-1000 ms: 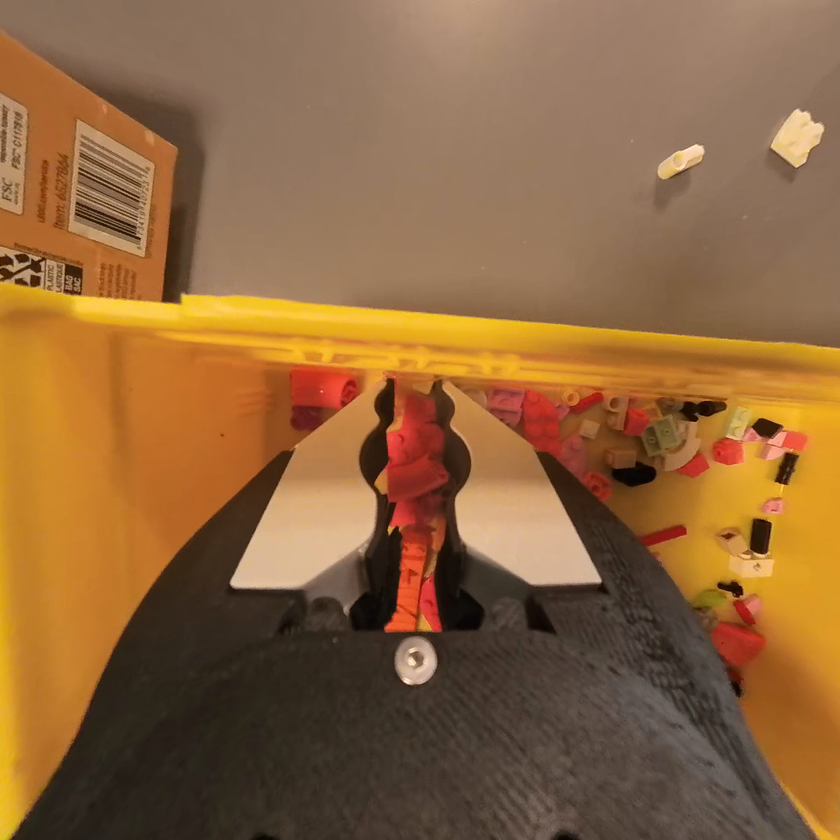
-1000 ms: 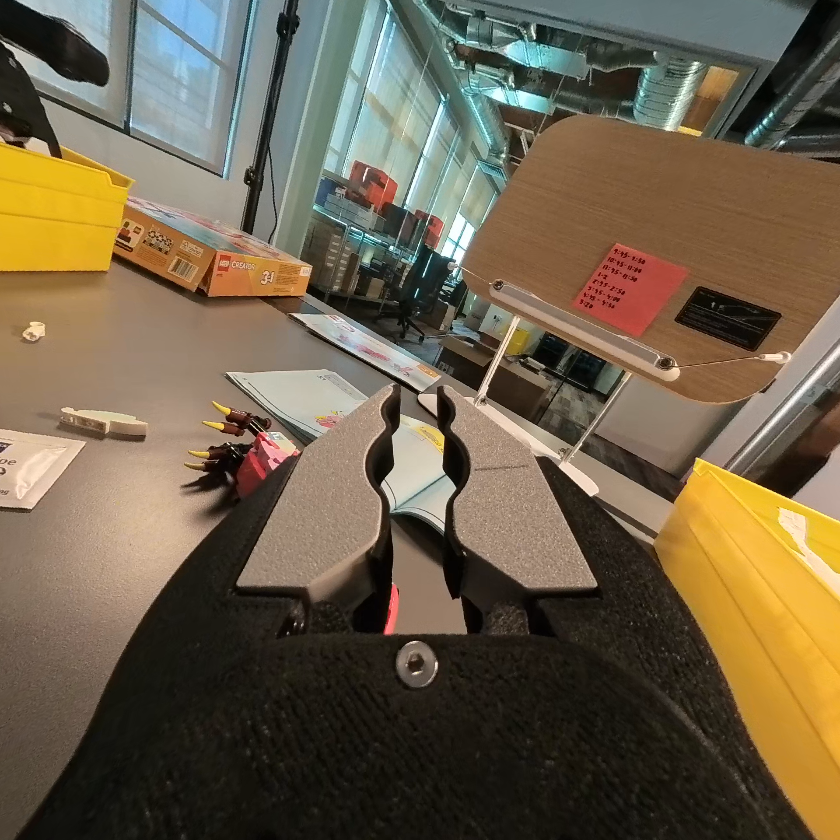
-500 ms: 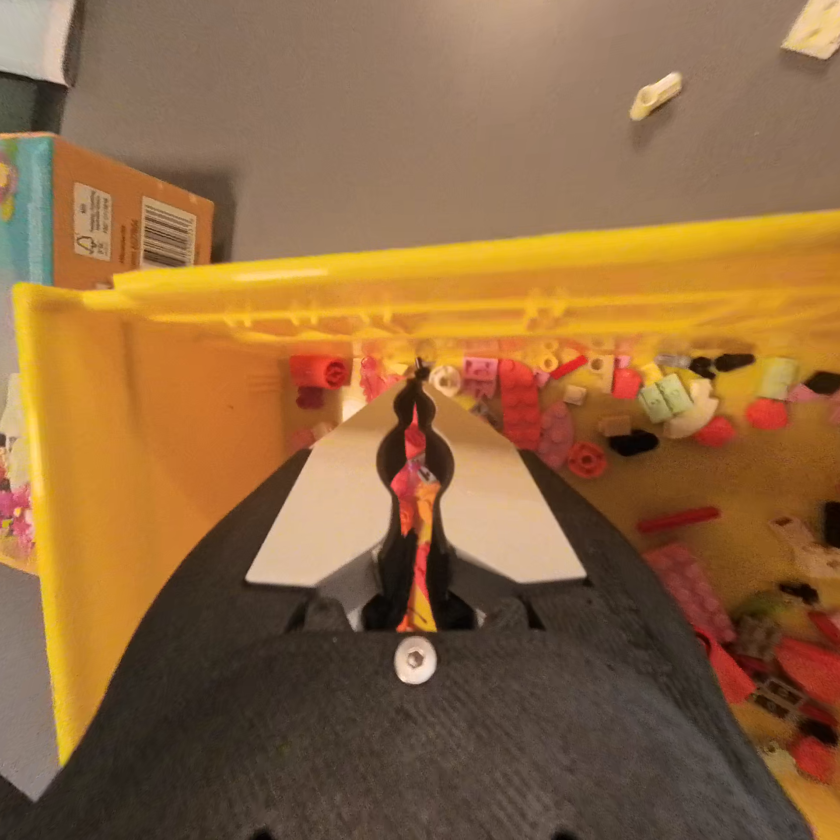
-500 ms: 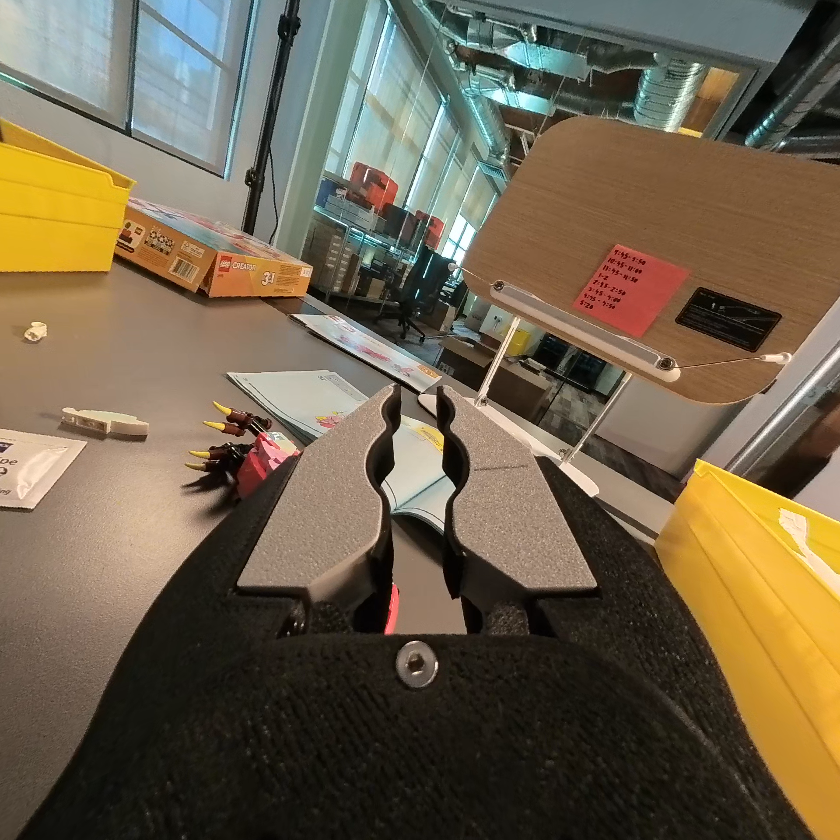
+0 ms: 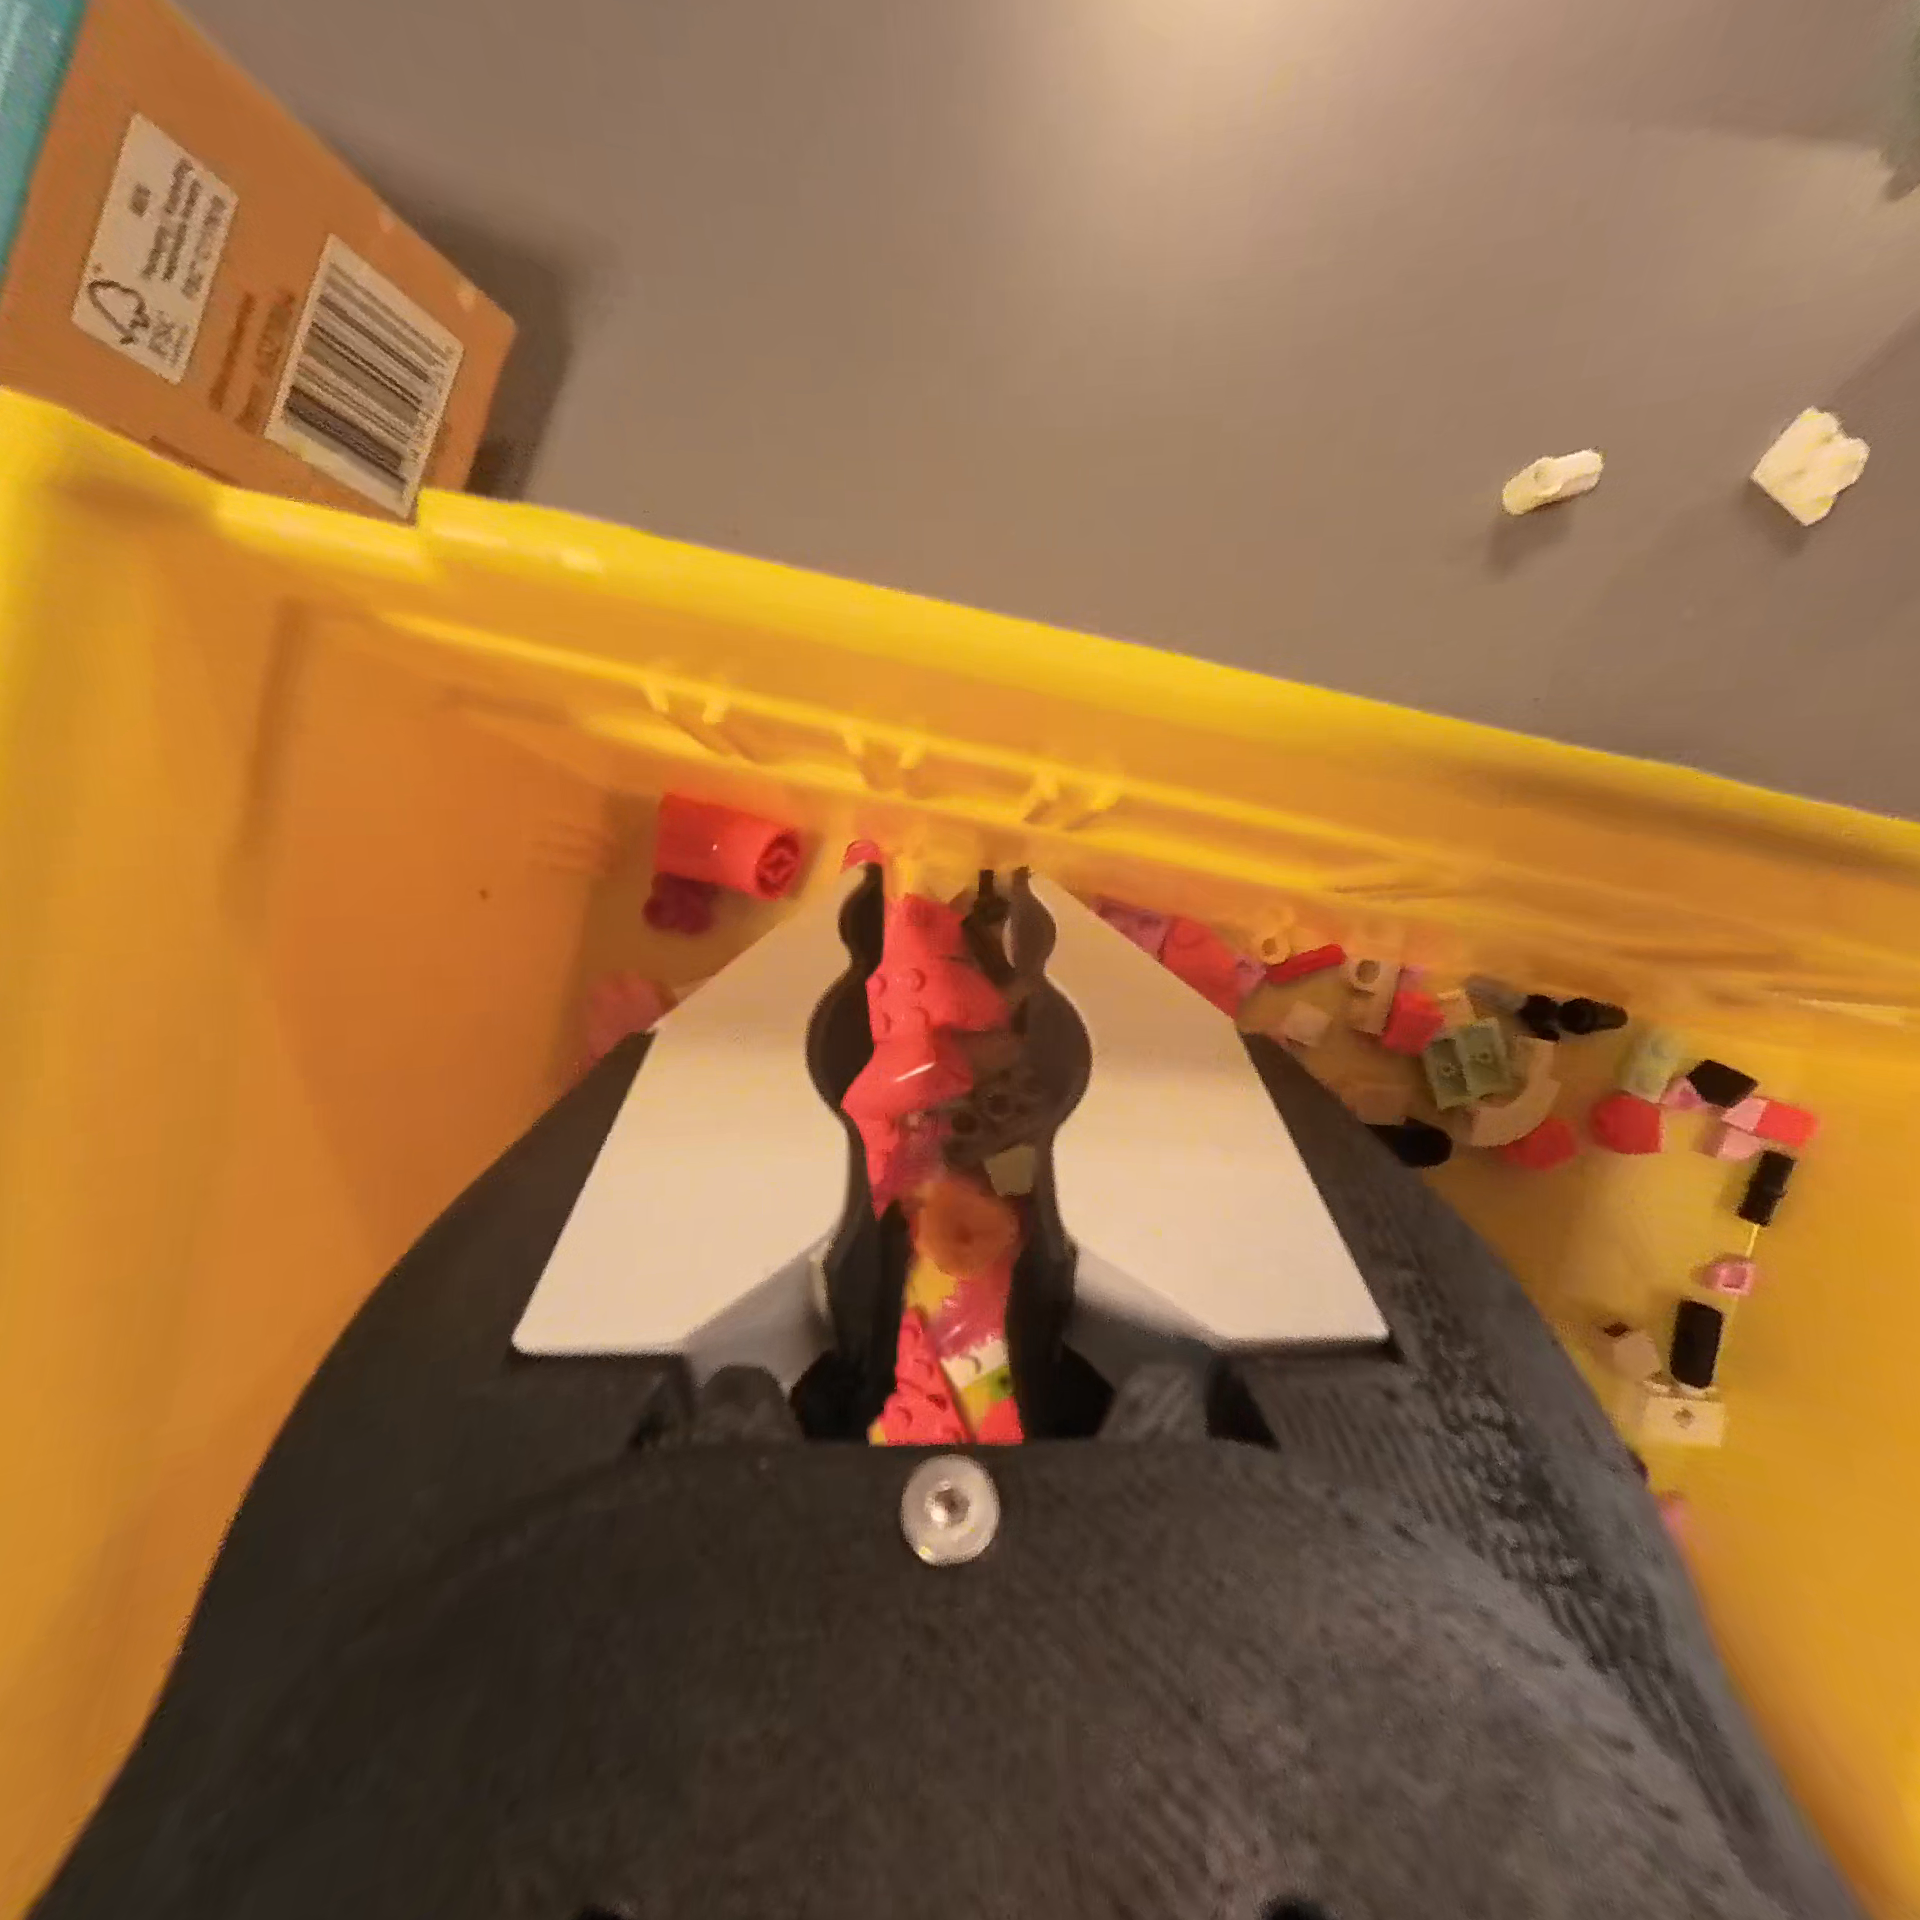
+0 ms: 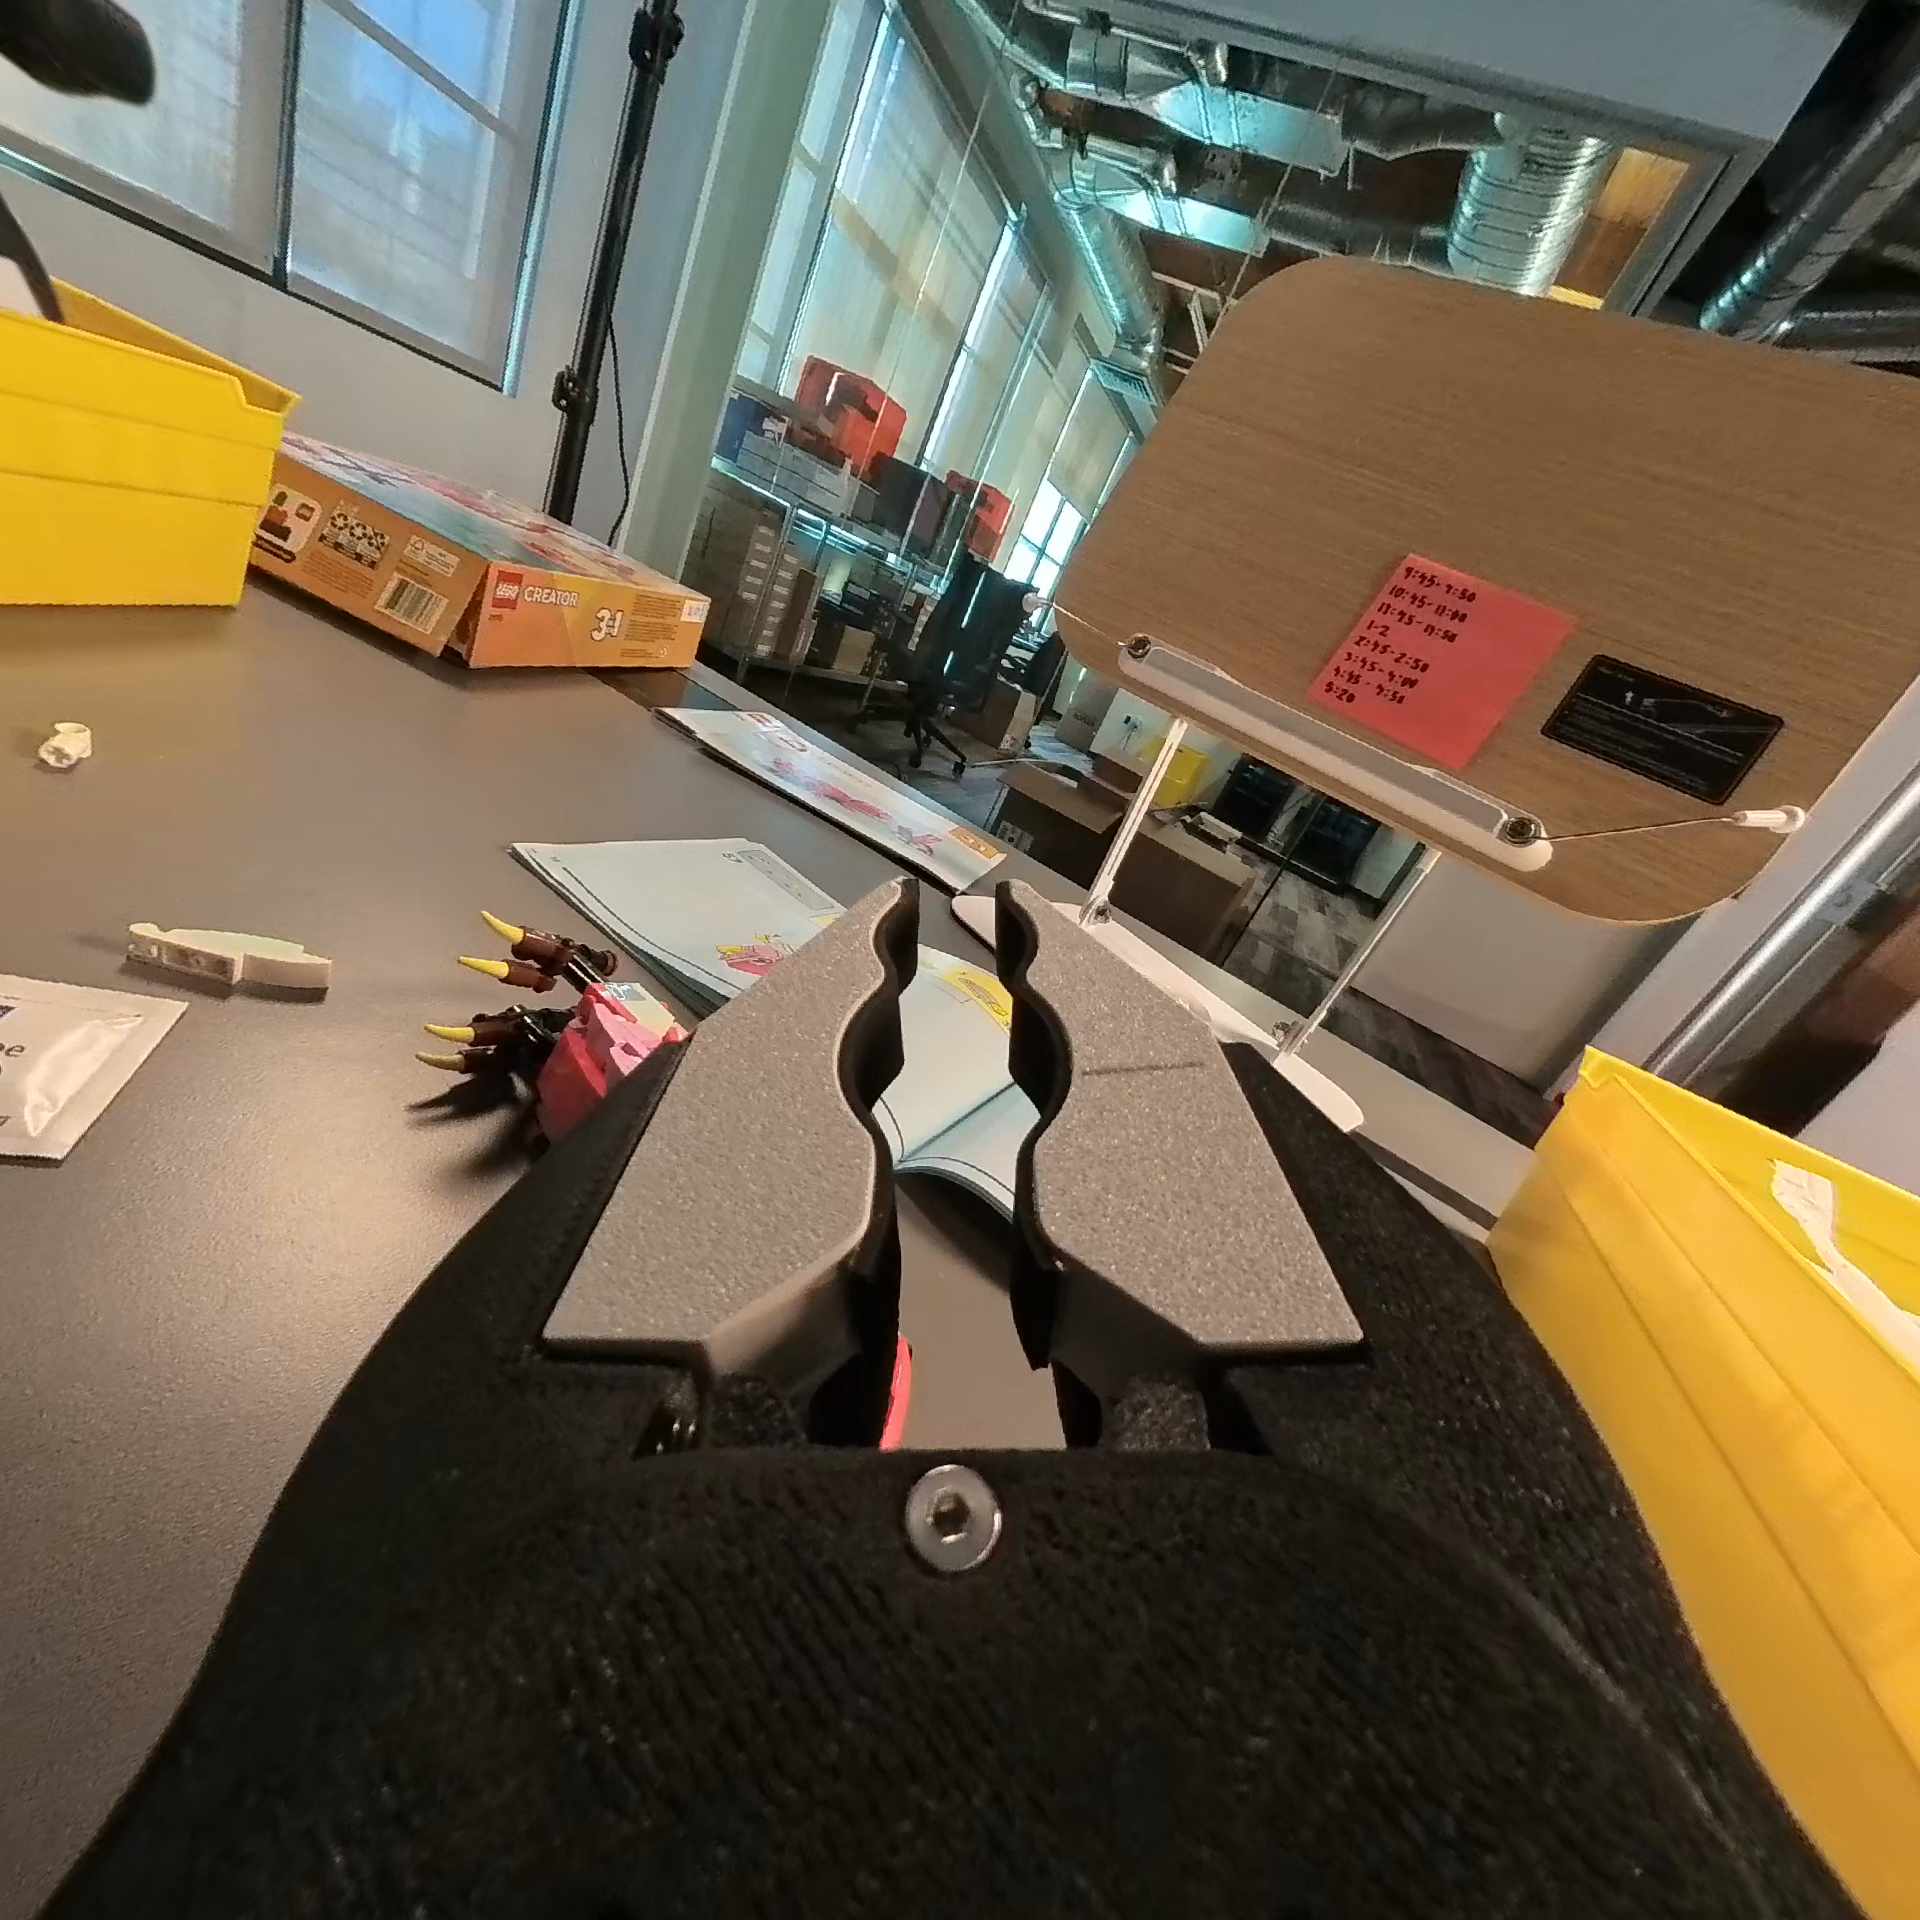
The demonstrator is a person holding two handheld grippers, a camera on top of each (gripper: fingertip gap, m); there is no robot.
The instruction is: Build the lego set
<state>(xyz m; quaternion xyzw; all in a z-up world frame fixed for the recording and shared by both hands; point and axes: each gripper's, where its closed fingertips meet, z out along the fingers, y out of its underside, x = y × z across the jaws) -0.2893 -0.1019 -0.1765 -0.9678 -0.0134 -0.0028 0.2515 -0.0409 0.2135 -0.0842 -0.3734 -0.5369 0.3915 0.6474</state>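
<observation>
My left gripper [image 5: 945,883] is inside a yellow bin [image 5: 1143,675], low over a heap of small toy bricks by the far wall. Its fingers stand apart. Coral bricks [image 5: 925,997] and a dark brown piece [image 5: 1003,1101] show in the gap between them; I see no pad pressing on either. My right gripper [image 6: 953,894] rests low over the dark table with its fingers a little apart; only table and an open booklet [image 6: 675,904] show through the gap. A pink and red brick model [image 6: 592,1039] with brown, yellow-tipped claws lies just left of it, partly hidden behind the left finger.
A red cylinder [image 5: 727,857] and many loose bricks [image 5: 1475,1070] lie along the bin's far wall. A cardboard box [image 5: 260,312] and two cream pieces [image 5: 1553,480] lie beyond it. Near my right gripper are a white part [image 6: 223,956], a sachet [image 6: 62,1060], another yellow bin [image 6: 1714,1299] and a wooden board on a stand [image 6: 1403,468]. The gap from one gripper's tips to the other's is roughly 40 centimeters.
My left gripper's fingers closed together half a second ago while it lifted off the heap, then dropped back and opened wider than before. The right gripper has not moved.
</observation>
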